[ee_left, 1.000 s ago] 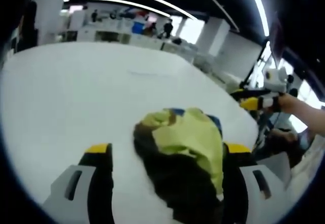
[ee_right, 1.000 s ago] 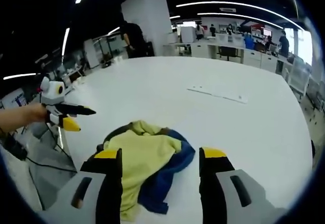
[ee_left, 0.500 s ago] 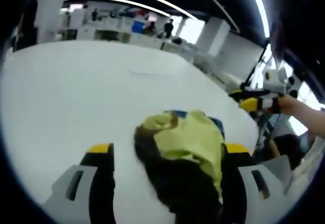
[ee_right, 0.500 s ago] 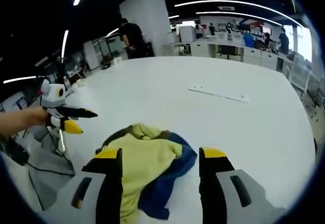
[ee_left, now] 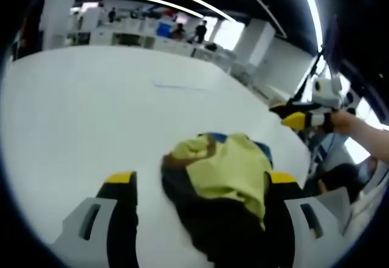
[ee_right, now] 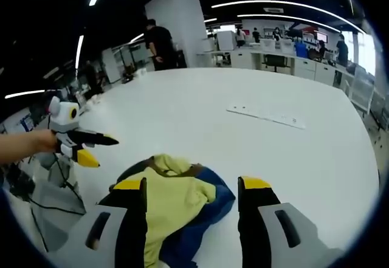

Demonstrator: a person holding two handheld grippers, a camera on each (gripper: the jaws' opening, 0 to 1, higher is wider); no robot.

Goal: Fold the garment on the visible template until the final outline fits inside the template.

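Garment [ee_right: 176, 204], yellow-and-blue, bunched on white table [ee_right: 292, 152] near its edge, just ahead of both grippers. Right gripper [ee_right: 191, 189] jaws wide, empty; left gripper [ee_left: 200, 186] likewise. Folding not begun; template outline not discernible. Next, likely: grasp edge, spread flat.

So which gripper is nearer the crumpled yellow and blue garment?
Left, seemingly: left gripper has the garment bulking large between its jaws; right gripper frames it smaller.
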